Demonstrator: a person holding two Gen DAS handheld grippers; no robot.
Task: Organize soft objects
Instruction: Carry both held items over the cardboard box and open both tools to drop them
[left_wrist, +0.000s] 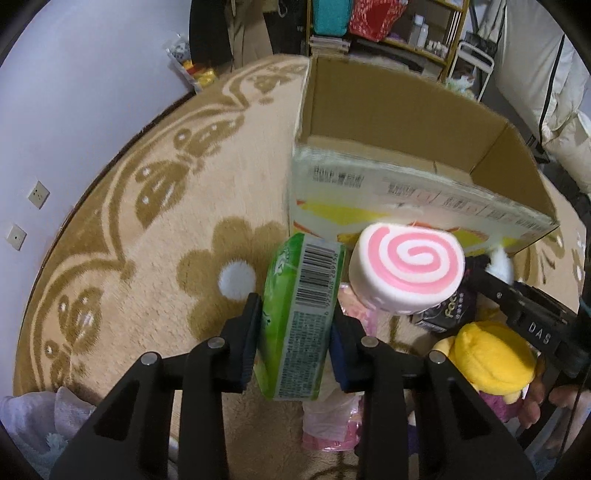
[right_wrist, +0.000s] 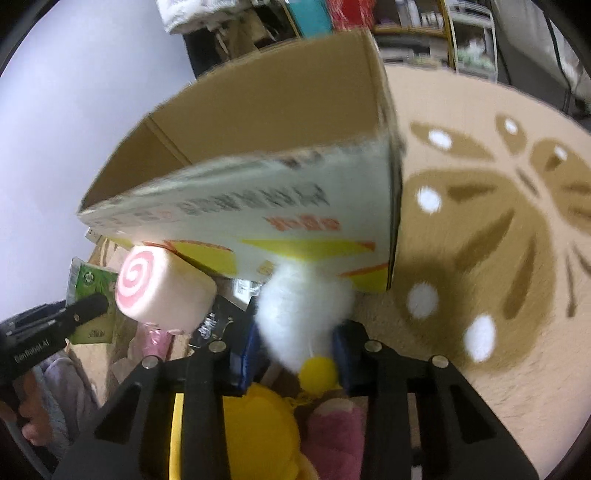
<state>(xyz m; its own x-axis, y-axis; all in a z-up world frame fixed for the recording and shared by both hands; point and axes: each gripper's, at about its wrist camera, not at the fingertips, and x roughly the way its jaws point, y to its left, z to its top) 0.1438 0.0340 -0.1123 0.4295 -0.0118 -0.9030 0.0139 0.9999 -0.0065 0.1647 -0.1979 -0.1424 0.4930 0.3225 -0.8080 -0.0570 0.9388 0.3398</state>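
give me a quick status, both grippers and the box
Left gripper shut on green tissue pack. Right gripper shut on white fluffy toy. Cardboard box open ahead; pink swirl cushion against its front.

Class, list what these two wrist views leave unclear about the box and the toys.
- Cardboard box floor: both views, hidden by its near wall.
- White fluffy toy: right wrist view, blurred; its form is unclear.
- Yellow plush: left wrist view, partly covered by the right gripper.
- Green packet print: too small.
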